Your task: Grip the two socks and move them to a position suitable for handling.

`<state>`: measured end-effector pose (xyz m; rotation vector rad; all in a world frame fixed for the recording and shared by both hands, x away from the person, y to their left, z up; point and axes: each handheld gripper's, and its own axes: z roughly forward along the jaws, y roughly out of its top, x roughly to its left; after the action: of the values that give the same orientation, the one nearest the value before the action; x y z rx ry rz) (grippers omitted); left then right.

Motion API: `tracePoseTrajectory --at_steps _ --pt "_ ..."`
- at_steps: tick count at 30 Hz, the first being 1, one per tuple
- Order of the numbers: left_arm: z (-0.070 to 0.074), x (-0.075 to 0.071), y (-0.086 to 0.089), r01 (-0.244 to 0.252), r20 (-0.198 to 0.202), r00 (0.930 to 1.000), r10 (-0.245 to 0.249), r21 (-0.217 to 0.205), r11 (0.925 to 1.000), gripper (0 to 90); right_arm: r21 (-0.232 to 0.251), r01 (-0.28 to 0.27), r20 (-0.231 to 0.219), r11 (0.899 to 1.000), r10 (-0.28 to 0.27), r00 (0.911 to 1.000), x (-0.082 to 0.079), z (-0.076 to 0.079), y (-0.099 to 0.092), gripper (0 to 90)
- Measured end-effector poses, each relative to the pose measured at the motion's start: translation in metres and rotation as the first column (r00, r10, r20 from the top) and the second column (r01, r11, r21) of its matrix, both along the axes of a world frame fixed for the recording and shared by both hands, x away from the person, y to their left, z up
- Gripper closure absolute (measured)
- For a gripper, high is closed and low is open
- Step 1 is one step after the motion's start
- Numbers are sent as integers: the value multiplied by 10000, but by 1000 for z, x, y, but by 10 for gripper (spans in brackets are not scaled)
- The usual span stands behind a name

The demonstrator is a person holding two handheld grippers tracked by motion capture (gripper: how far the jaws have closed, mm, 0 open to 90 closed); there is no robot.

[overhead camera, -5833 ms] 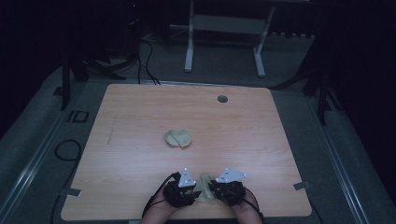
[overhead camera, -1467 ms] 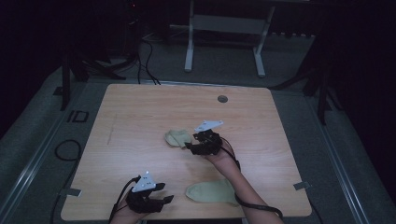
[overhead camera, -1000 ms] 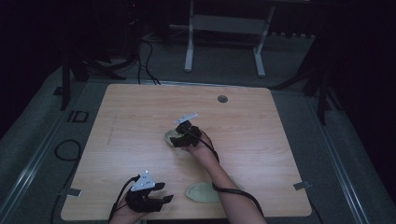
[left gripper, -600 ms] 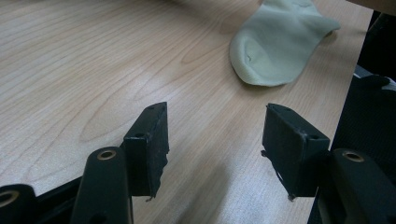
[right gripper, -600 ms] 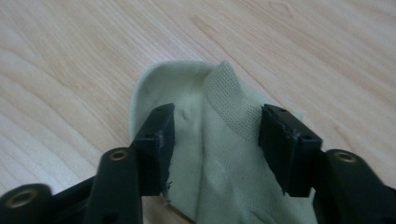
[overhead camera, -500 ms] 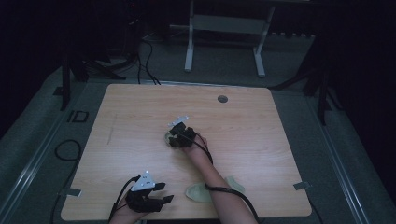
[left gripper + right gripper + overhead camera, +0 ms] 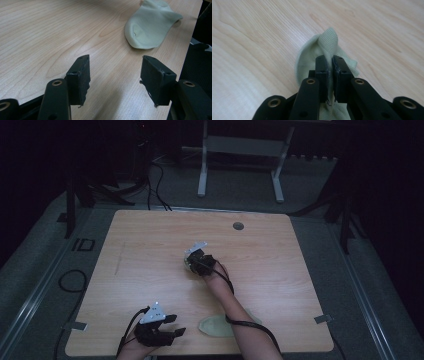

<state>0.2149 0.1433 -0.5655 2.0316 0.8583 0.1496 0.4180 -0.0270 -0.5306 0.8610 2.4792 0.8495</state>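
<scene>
From the high view I read "ID" (image 7: 82, 244) in dark letters on the floor mat just left of the desk (image 7: 150, 245); I can make out no other writing. My right gripper (image 7: 192, 262) sits at the middle of the desk on a crumpled pale green sock (image 7: 186, 264), most of it hidden under the gripper. My left gripper (image 7: 172, 334) rests at the near edge, left of a second, flat sock (image 7: 216, 326) that lies near the edge, partly under my right forearm.

In the left gripper view, its fingers (image 7: 80, 80) stand about half open with only bare desk between them, touching nothing. The flat sock (image 7: 150, 27) lies farther off to the right, close to the desk's edge.

In the right gripper view, the fingers (image 7: 322, 75) have just been closing and now stand almost together, pinching a raised fold of the crumpled sock (image 7: 327, 42). The fold stands up beyond the fingertips while the rest of the sock lies on the wood.
</scene>
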Motion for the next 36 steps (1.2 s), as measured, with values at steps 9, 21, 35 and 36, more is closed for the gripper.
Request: tracePoseTrajectory --at_steps 9,21,35,36 --pt "2 -2 -4 26 -27 10000 -27 -32 10000 410 356 155 231 9992 -163 9996 -16 26 -29 837" --pt "2 -3 -8 -14 -10 10000 14 32 10000 410 618 632 464 9961 -661 9967 -46 44 -87 836" --pt "3 -5 -14 -37 -6 10000 37 65 10000 410 747 898 448 9932 -933 9946 -102 35 -130 836" --pt "3 -5 -14 -38 13 10000 38 85 10000 410 746 895 411 9932 -928 9948 -104 32 -132 835"
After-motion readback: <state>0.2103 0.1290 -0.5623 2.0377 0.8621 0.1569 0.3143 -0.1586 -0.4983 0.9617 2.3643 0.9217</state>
